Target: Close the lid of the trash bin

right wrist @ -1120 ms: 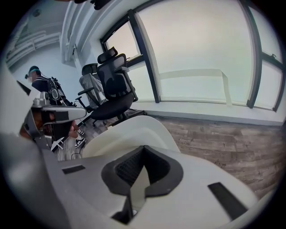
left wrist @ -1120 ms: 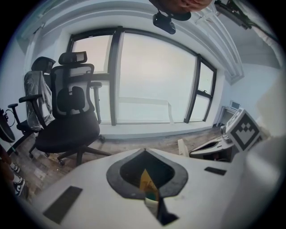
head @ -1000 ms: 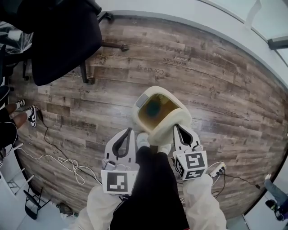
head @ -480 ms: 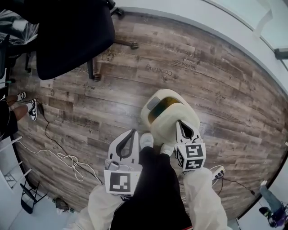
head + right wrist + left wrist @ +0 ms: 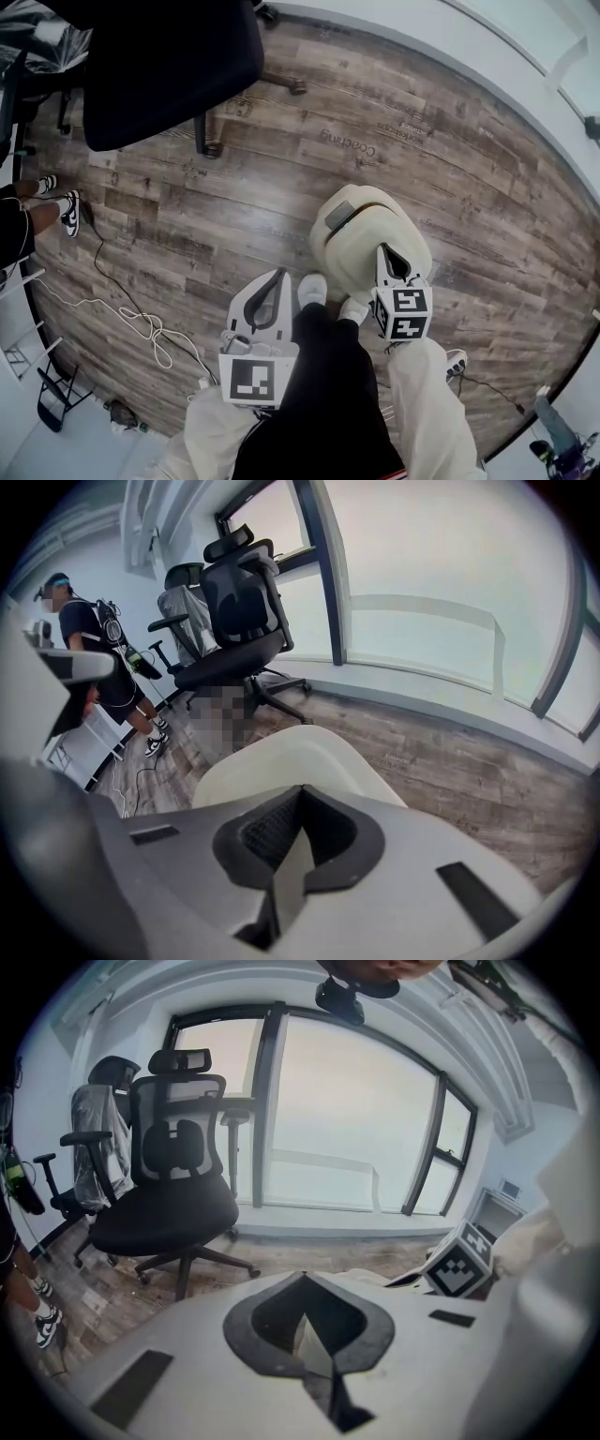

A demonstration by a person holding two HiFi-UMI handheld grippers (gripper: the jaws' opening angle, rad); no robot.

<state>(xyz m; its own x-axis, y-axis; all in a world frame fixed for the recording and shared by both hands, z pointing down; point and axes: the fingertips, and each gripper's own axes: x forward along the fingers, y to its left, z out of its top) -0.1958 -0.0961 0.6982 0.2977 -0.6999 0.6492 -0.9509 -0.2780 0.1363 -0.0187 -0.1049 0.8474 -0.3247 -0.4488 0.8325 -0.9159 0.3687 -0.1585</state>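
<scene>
The cream trash bin stands on the wood floor just ahead of my shoes, its domed lid down flat over the opening. My right gripper lies on the near right part of the lid with its jaws shut and nothing between them. In the right gripper view the cream lid curves right under the shut right gripper. My left gripper hangs shut to the left of the bin, apart from it, above bare floor. The left gripper holds nothing in its own view.
A black office chair stands at the far left. A white cable trails over the floor at the left. Another person's feet show at the left edge. A power strip lies behind my right side. Windows line the curved wall.
The bin's lid has swung down from open, hiding the dark inside, to fully shut. My right gripper rode down with it. The left gripper barely moved.
</scene>
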